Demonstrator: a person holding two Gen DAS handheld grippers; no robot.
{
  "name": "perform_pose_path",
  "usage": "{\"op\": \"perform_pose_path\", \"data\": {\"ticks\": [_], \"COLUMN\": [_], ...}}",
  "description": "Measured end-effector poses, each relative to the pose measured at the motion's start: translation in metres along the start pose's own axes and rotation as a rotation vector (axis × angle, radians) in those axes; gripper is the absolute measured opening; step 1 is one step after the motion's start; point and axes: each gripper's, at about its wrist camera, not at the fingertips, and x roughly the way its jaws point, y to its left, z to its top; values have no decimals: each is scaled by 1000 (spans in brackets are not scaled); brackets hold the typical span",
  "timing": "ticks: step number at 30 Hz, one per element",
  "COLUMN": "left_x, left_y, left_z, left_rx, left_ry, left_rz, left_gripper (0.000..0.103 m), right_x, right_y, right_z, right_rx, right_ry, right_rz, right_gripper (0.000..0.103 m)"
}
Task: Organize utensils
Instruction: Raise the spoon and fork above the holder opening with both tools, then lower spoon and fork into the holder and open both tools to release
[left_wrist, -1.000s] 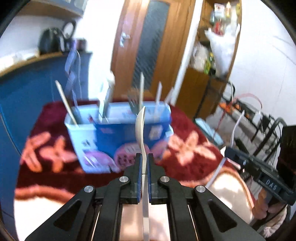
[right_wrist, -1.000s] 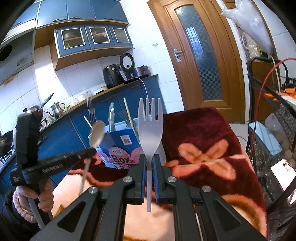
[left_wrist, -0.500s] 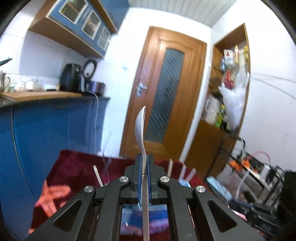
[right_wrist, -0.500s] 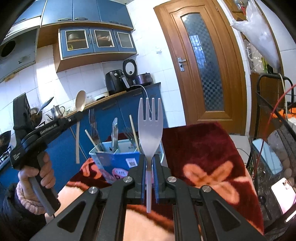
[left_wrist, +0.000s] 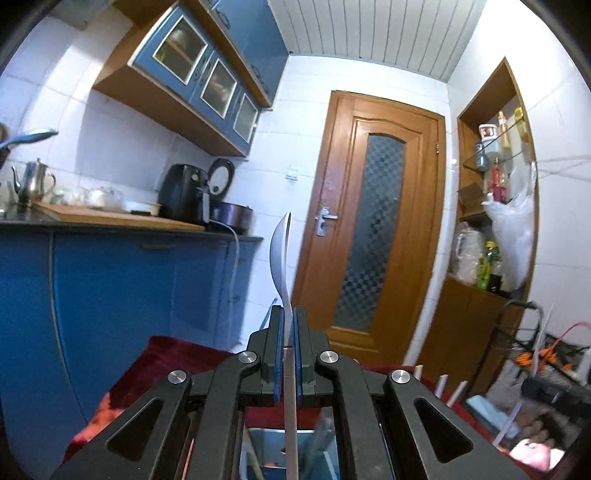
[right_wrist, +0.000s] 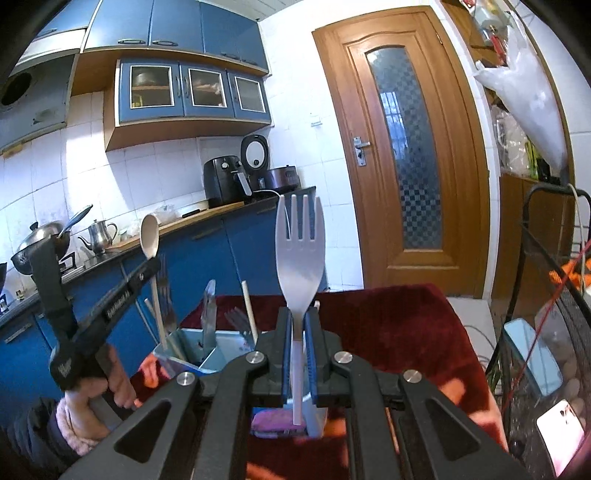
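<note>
My left gripper (left_wrist: 289, 332) is shut on a pale spoon (left_wrist: 281, 254), held upright with its handle hanging down over the blue utensil box (left_wrist: 275, 452). In the right wrist view the left gripper (right_wrist: 149, 267) holds the spoon (right_wrist: 149, 236) over the box's left compartment (right_wrist: 177, 341). My right gripper (right_wrist: 297, 332) is shut on a white plastic fork (right_wrist: 300, 258), tines up, above the box's near right side. The box (right_wrist: 218, 354) holds metal forks, a knife and white sticks.
The box stands on a dark red floral cloth (right_wrist: 388, 325). Blue kitchen cabinets (right_wrist: 229, 258) are behind it and a wooden door (right_wrist: 406, 147) at the back. A wire rack with cables (right_wrist: 554, 295) is at the right. White sticks (left_wrist: 441, 384) rise from the box.
My left gripper has risen and tipped upward, so the box dropped below its jaws and the spoon now stands over the left compartment. My right gripper has moved closer over the box.
</note>
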Motion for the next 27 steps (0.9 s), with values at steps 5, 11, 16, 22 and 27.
{"op": "perform_pose_path", "data": {"ticks": [5, 11, 16, 22, 27], "left_x": [-2, -3, -3, -6, -5], "left_y": [-5, -6, -4, -4, -3], "left_z": [-14, -23, -27, -31, -35], "left_rx": [40, 51, 35, 53, 40], "left_ry": [-10, 14, 40, 49, 92], "left_rz": [10, -4, -6, -7, -19], "left_gripper": [5, 5, 5, 5, 5], "right_x": [21, 36, 34, 42, 59], "right_y": [3, 6, 6, 15, 14], "right_z": [3, 0, 8, 5, -12], "right_rx": [-34, -57, -47, -77, -86], "right_ry": [-1, 6, -22, -7, 87], "right_rz": [-14, -8, 8, 7, 14], "right_gripper": [9, 9, 9, 9, 9]}}
